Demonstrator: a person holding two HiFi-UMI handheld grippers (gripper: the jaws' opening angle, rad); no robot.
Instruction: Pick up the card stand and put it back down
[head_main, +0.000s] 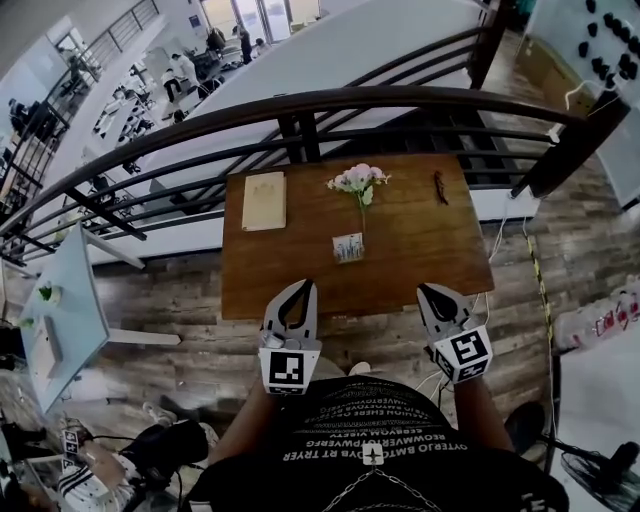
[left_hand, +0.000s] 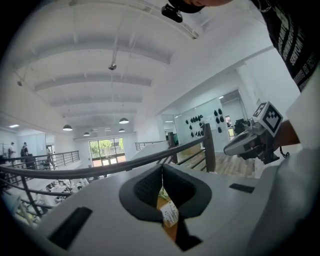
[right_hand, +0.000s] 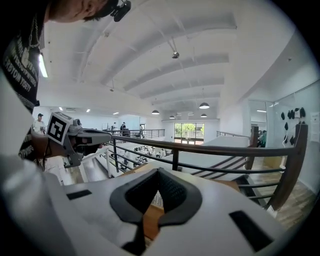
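Observation:
The card stand (head_main: 348, 247) is a small white holder with a printed card, upright near the middle of the brown wooden table (head_main: 410, 250). My left gripper (head_main: 303, 287) hovers over the table's near edge, shut and empty, with the stand ahead and to its right. My right gripper (head_main: 424, 290) is level with it at the near right, also shut on nothing. In the left gripper view, the shut jaws (left_hand: 161, 169) point up toward the railing, and a bit of the card (left_hand: 170, 213) shows beneath them. In the right gripper view, the jaws (right_hand: 159, 171) meet over bare wood.
A tan notebook (head_main: 264, 200) lies at the table's far left. A pink flower (head_main: 358, 179) stands behind the card stand, and a small dark object (head_main: 440, 186) sits far right. A dark metal railing (head_main: 300, 105) runs just past the table. A pale blue table (head_main: 60, 310) stands to the left.

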